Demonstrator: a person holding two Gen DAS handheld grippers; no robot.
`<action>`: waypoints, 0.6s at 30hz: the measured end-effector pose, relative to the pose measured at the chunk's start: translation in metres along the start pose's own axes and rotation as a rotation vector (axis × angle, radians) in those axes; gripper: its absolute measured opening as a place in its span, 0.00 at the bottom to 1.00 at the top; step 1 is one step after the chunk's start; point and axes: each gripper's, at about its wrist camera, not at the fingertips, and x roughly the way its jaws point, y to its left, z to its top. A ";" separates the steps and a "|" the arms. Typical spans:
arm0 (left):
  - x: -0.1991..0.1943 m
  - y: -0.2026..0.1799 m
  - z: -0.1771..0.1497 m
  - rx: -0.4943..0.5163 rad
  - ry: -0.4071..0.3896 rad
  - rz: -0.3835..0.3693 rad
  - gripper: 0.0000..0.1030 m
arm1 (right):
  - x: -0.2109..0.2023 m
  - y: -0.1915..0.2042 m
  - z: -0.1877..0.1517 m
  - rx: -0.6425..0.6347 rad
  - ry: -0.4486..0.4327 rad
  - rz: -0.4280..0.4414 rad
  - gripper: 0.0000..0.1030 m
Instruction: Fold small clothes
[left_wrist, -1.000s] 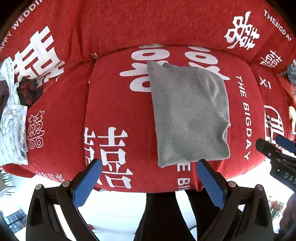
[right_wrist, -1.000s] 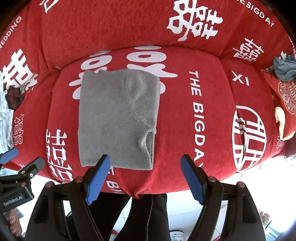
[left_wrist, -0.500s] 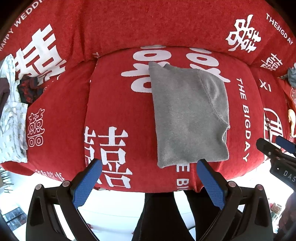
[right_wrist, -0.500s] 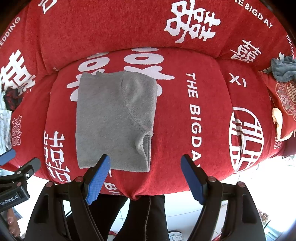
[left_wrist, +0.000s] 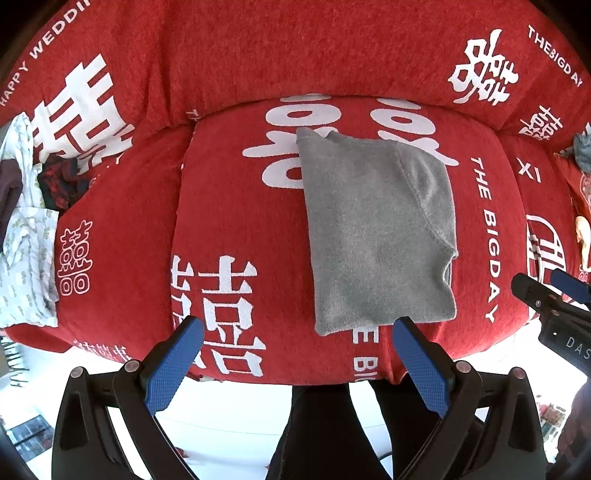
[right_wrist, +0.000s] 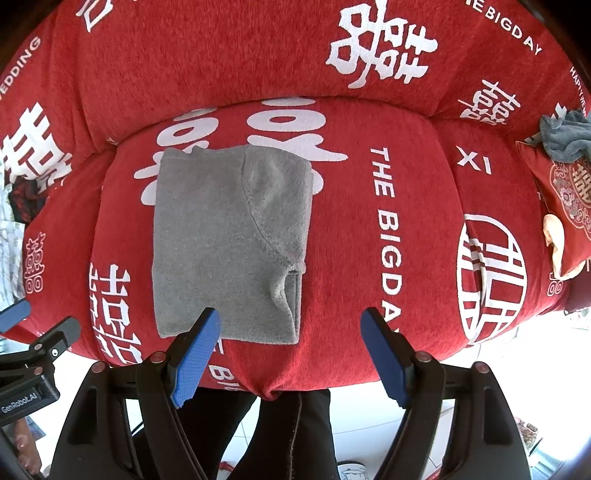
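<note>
Both cameras look straight down from above the front edge of the red sofa cover (left_wrist: 229, 206), each one along its own two blue fingers. The left wrist view hangs more to the left, so the folded grey garment (left_wrist: 376, 236) lies right of its centre. In the right wrist view the same garment (right_wrist: 229, 243) lies left of centre. Both share the middle seat cushion, from well above it. Each view catches the other gripper at its side edge.
</note>
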 end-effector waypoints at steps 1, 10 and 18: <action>0.000 0.000 0.000 0.004 -0.003 0.008 0.99 | 0.000 0.000 0.000 0.000 -0.001 0.000 0.79; -0.002 0.001 0.000 -0.001 -0.012 0.023 0.99 | -0.003 0.001 -0.001 0.007 -0.004 0.000 0.79; -0.003 0.002 0.000 -0.017 -0.016 0.016 0.99 | -0.004 0.008 -0.004 0.010 -0.004 -0.001 0.79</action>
